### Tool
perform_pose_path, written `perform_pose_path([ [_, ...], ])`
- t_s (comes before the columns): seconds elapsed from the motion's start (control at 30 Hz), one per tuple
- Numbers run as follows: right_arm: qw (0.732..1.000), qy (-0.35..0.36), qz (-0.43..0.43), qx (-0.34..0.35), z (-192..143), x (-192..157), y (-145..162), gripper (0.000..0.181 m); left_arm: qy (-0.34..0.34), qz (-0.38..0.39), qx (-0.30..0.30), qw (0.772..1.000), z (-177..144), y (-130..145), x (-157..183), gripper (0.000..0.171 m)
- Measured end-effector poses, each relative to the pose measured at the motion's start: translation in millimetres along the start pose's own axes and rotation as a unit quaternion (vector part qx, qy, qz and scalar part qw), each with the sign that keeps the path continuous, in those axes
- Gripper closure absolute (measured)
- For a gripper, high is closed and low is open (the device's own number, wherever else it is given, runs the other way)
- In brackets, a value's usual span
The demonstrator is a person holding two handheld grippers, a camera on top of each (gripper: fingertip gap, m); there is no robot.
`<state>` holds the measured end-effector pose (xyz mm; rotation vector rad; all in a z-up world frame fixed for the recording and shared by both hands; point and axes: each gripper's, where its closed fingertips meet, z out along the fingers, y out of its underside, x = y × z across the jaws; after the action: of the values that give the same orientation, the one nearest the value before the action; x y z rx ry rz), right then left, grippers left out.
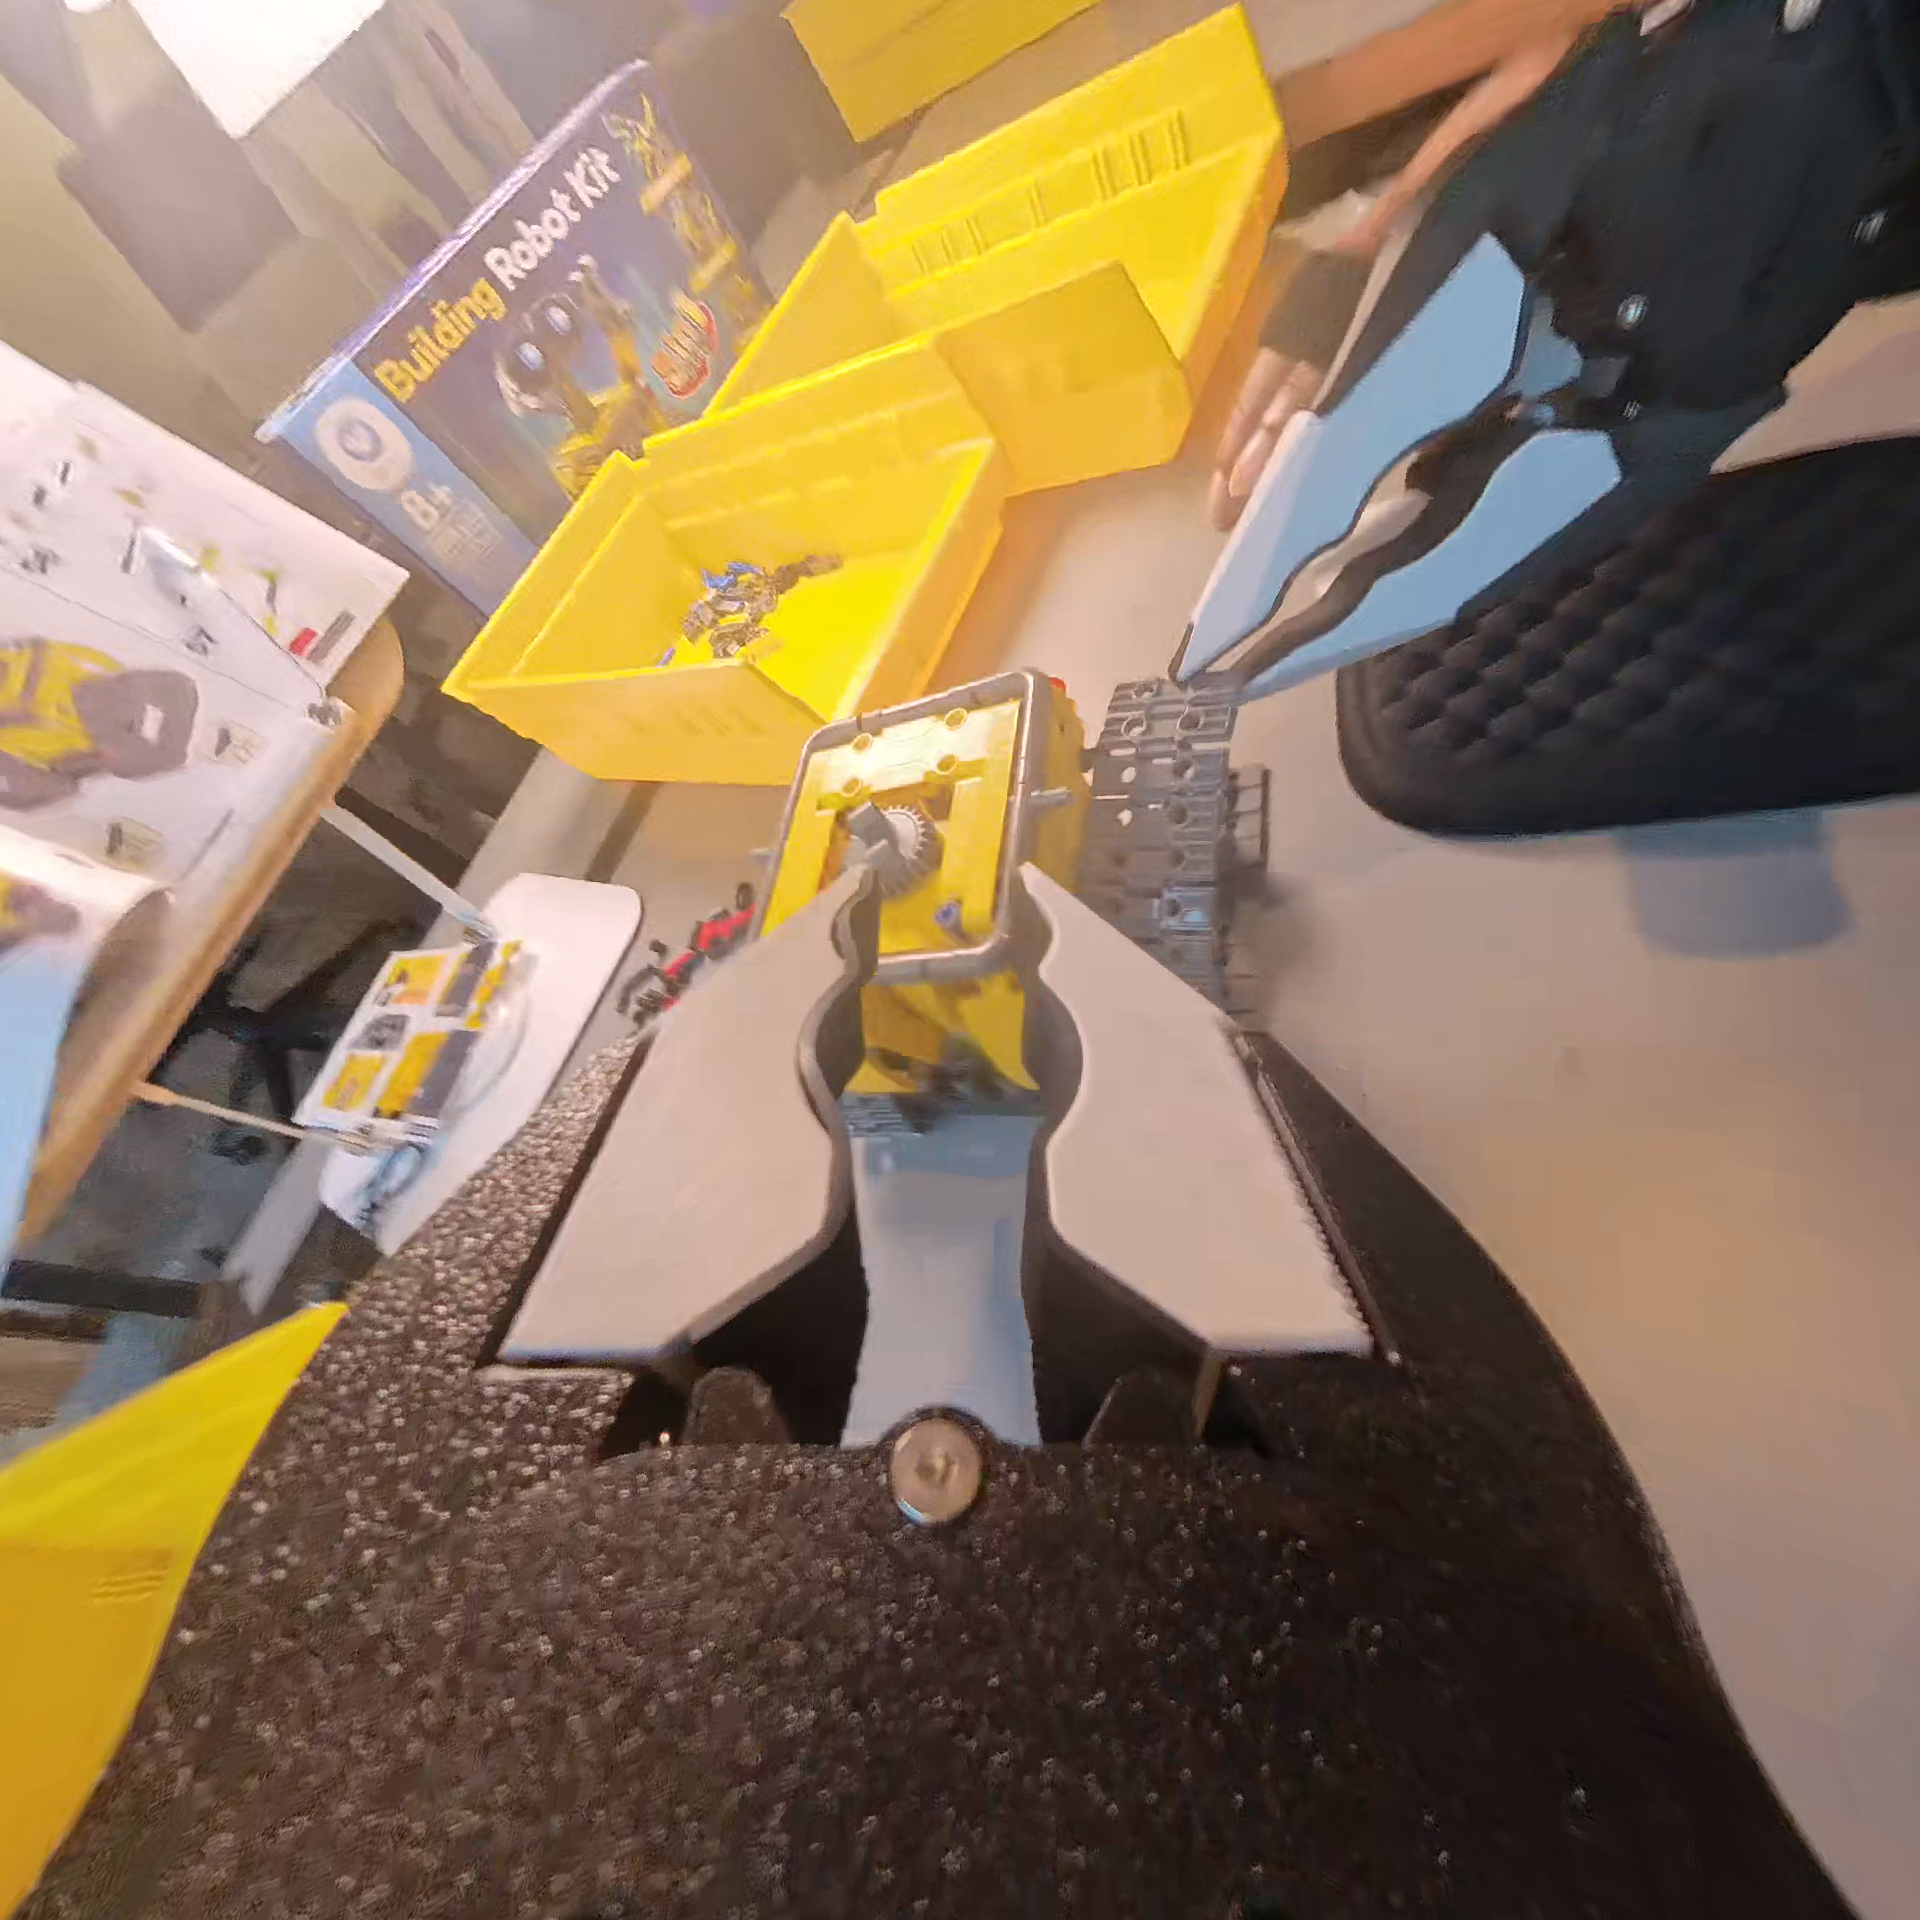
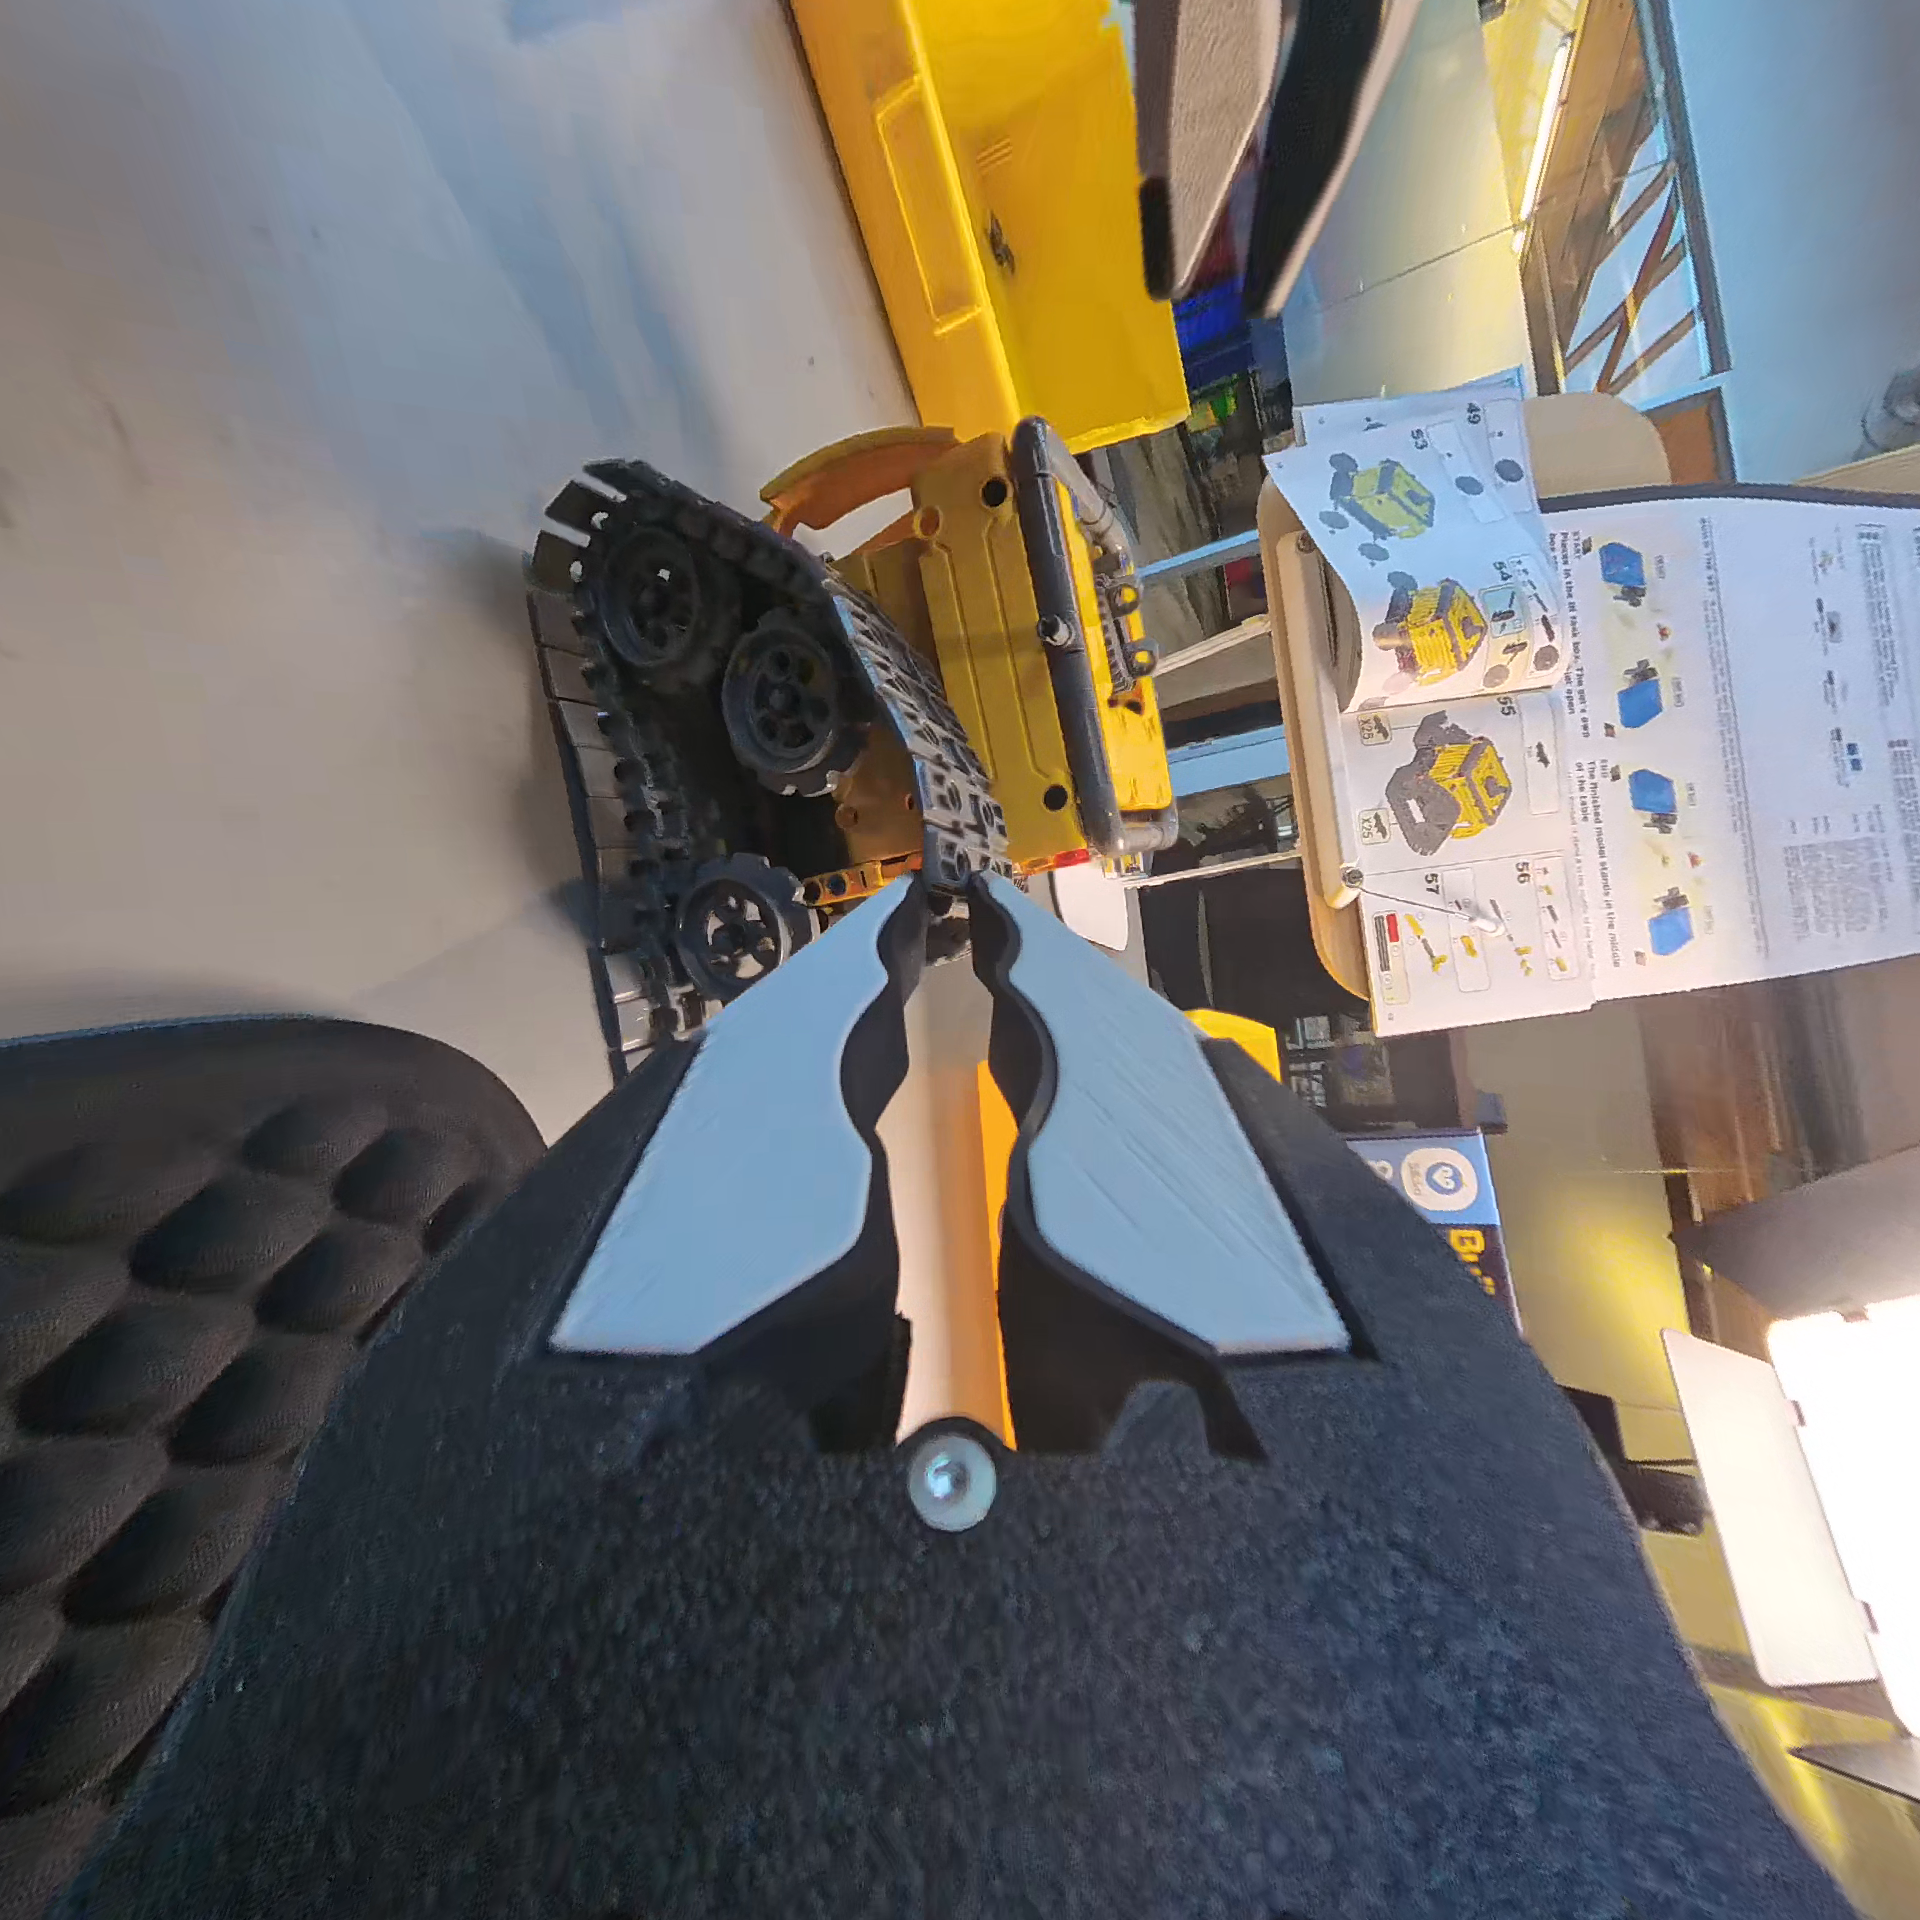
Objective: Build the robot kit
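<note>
The left tongs [image 1: 940, 914] are clamped on the yellow body of a tracked toy model [image 1: 914, 821], which stands on the pale desk [image 1: 1558, 1143] right at their tips. The right tongs [image 2: 943, 891] are pinched on the model's grey track [image 2: 914, 727], fingertips nearly together. Beyond the left tongs sits a yellow bin [image 1: 582, 675] with a few small parts. A black cushion [image 2: 208, 1299] lies left of the right tongs; an instruction sheet [image 2: 1455, 727] stands to their right.

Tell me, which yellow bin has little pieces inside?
The yellow bin closest to the toy robot held in the left gripper. Small dark and blue pieces lie in it; the bins behind show none.
</note>
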<state>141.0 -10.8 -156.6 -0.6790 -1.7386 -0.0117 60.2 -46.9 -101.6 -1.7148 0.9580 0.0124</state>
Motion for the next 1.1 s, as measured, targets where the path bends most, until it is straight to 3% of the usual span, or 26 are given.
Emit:
perform_pose_path([
  [0.07, 1.0, -0.01, 0.006, 0.002, -1, 0, 1, 0.174, 0.017, 0.045, -0.039, 0.998, 13, 5, 0, 0.137],
  [0.2, 1.0, -0.021, 0.009, 0.006, -6, 0, 4, 0.174, 0.052, 0.101, -0.096, 0.989, 39, 28, 14, 0.143],
  [0.6, 0.997, -0.076, 0.028, 0.006, -7, -1, 14, 0.174, 0.066, 0.117, -0.105, 0.985, 39, 30, 16, 0.143],
  [1.1, 0.996, -0.066, 0.068, 0.004, -8, 0, 17, 0.174, 0.111, 0.161, -0.154, 0.969, 37, 25, 14, 0.144],
])
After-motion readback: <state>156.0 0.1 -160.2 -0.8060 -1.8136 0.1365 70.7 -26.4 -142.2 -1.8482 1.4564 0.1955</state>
